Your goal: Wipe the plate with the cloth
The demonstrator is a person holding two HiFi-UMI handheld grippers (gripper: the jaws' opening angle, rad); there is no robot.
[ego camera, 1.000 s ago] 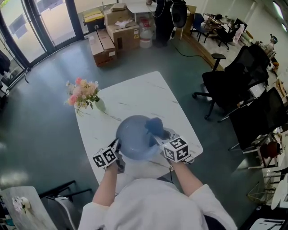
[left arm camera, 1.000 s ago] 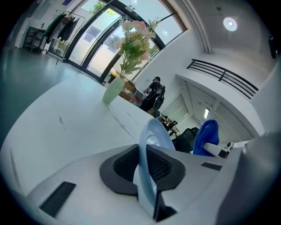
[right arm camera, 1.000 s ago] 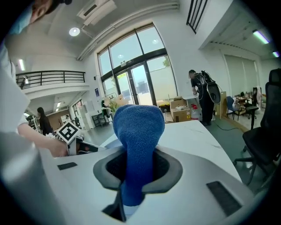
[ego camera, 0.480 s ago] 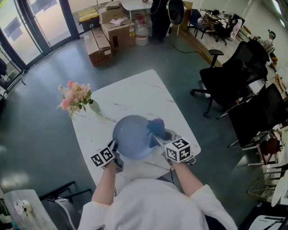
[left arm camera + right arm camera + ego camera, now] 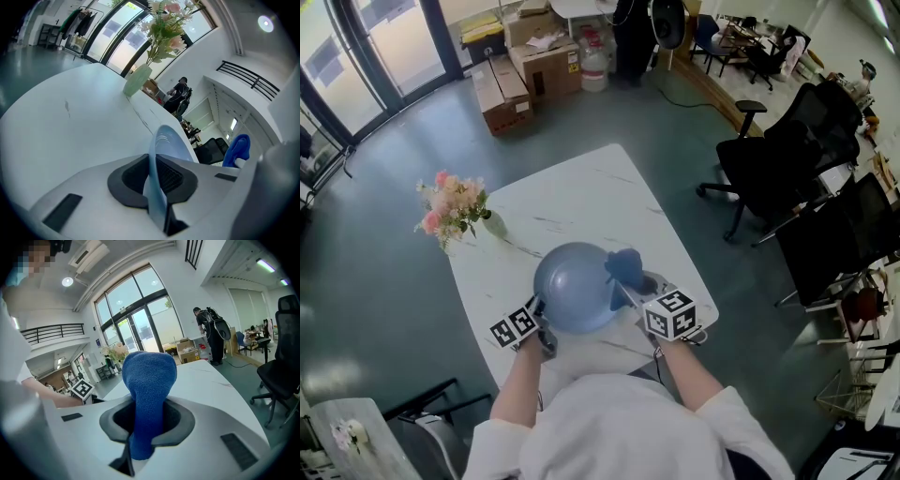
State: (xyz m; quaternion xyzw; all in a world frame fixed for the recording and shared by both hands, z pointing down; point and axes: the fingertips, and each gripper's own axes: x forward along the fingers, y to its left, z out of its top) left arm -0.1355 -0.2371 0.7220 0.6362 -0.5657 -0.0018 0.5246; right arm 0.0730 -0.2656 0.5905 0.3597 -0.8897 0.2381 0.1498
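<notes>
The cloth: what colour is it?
Deep blue cloth, seen best in the right gripper view.

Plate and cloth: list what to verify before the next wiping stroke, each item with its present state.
1. Left tool gripping the plate by its rim: ok, the jaws are shut on the edge.
2. Right tool gripping the cloth: ok, the jaws are shut on it.
3. Enough cloth sticking out past the jaws to wipe with: ok, a rounded wad stands out in front.
4. Cloth pressing on the plate: cannot tell; in the head view it overlaps the plate's right edge, but contact does not show.
5. Vase of flowers out of the way: ok, it stands at the table's far left edge, apart from the plate.
</notes>
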